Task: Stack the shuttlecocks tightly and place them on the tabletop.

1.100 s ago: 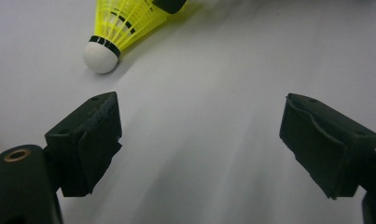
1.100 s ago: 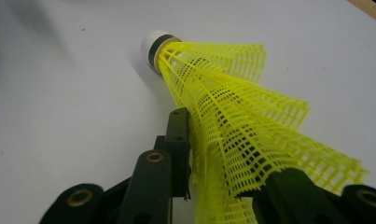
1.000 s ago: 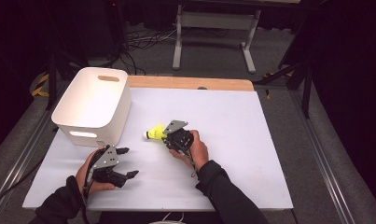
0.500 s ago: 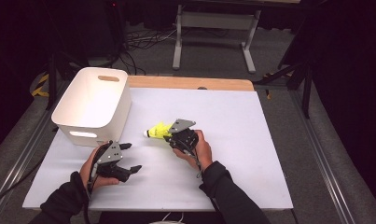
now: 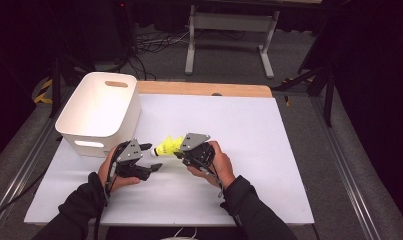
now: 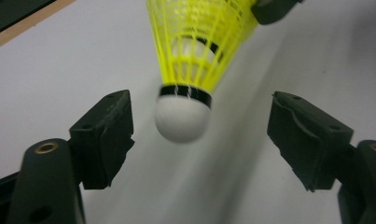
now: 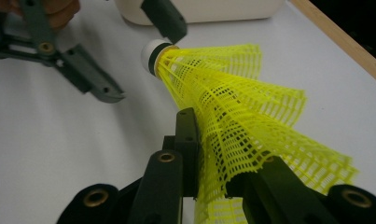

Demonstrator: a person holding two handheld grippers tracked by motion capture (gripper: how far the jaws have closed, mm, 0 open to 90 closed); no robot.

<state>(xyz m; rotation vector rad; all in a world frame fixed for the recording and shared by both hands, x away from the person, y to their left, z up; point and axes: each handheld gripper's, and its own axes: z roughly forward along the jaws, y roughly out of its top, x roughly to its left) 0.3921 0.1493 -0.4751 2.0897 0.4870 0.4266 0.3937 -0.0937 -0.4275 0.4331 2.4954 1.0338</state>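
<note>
Yellow mesh shuttlecock (image 5: 168, 146) sits mid-frame in the high view, lower centre of the white worktop (image 5: 269, 150). Right hand-held gripper (image 5: 181, 152) pinches its skirt; in the right gripper view the netting is crushed between the jaws. Left hand-held gripper (image 5: 151, 157) is spread wide; in the left gripper view the white cork tip hangs between its jaws, touching neither. White bin (image 5: 96, 112) stands at left, just above the left hand (image 5: 116, 172).
</note>
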